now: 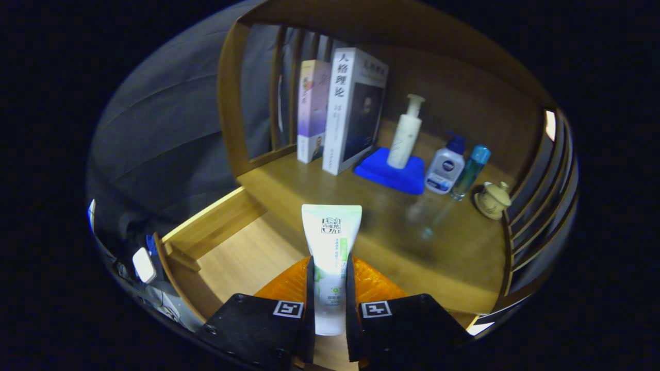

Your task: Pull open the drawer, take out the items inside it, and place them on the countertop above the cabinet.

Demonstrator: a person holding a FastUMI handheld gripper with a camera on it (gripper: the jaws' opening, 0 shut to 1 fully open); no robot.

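Gripper view: a white tube (331, 242) is clamped between both fingers of the gripper (330, 304), lower centre of frame.
Tube axis: held lengthwise along the fingers, flat crimped end pointed forward toward the countertop (309, 180).
Below: open drawer (242, 257).
Counted on countertop: two books (340, 111), three bottles (406, 131), one blue cloth (389, 175), one lidded cup (493, 198).

Countertop (319, 190) is smooth varnished wood with a soft sheen, enough to mirror the bottles faintly. Using it as the anchor: the tube (330, 242) hanging over its front edge, pinched on both sides by the gripper (330, 309), looks like glossy soft plastic. At the back of it, two books (340, 111) with satin paper covers, a fuzzy matt blue cloth (392, 172), shiny plastic pump bottles (407, 134) and a glazed ceramic-looking lidded cup (493, 199). Drawer (232, 247) below it is paler, matt wood.
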